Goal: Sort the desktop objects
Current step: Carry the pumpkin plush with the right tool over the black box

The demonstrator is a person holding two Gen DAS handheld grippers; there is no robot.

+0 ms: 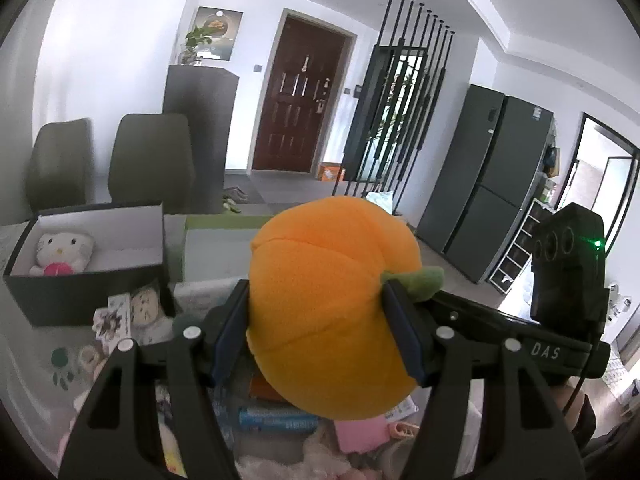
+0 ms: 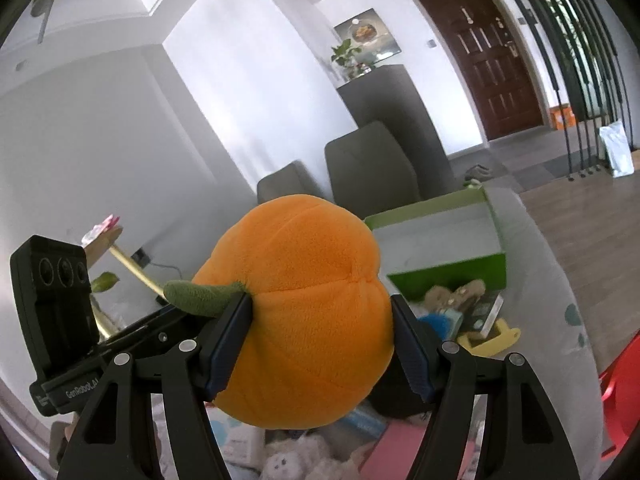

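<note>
An orange plush pumpkin (image 1: 328, 304) with a green stem (image 1: 420, 280) is held up above the cluttered table. My left gripper (image 1: 316, 294) is shut on it, blue pads pressing both flanks. In the right wrist view the same pumpkin (image 2: 304, 312) sits between the pads of my right gripper (image 2: 320, 304), also shut on it, stem (image 2: 200, 296) pointing left. Each view shows the other gripper's camera housing (image 1: 568, 264) (image 2: 56, 280) beside the pumpkin. A black box (image 1: 86, 300) holding a white cat plush (image 1: 60, 254) stands at the far left; a green box (image 2: 448, 276) stands behind.
Under the pumpkin lie several small items: a pink card (image 1: 360, 434), a blue tube (image 1: 276, 420), plush toys (image 2: 288, 460), a yellow toy (image 2: 496, 338). Two grey chairs (image 1: 152, 160) stand behind the table. A red object (image 2: 620, 392) is at the right edge.
</note>
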